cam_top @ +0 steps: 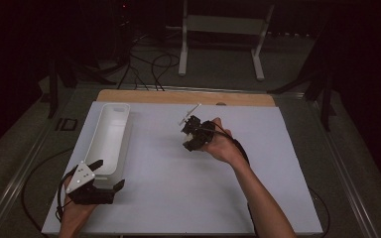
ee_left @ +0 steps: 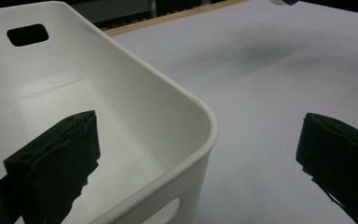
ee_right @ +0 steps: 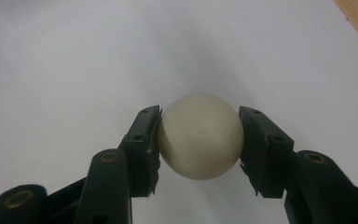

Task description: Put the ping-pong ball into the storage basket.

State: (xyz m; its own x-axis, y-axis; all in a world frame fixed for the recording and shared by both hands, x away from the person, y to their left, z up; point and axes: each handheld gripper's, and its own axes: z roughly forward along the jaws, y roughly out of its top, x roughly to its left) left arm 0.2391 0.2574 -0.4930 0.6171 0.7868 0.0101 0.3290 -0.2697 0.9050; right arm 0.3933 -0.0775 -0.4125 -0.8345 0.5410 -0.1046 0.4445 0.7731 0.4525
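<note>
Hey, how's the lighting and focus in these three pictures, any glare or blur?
High view: dim, room black around the white table board. Left gripper view: soft glare on the white plastic bin, near left gripper jaws blurred. Right gripper view: evenly lit, cream-coloured ball sharp in the right gripper.

Your high view looks forward and down from your side onto the white rectangular tabletop (cam_top: 188, 173), taking in all of it and the dark floor beyond. Your left gripper view sits low, very near the long white plastic bin (ee_left: 135, 93), facing along its near corner; the high view shares that bin (cam_top: 110, 136). Your right gripper view looks steeply down, close on a cream ball (ee_right: 200, 135).
</note>
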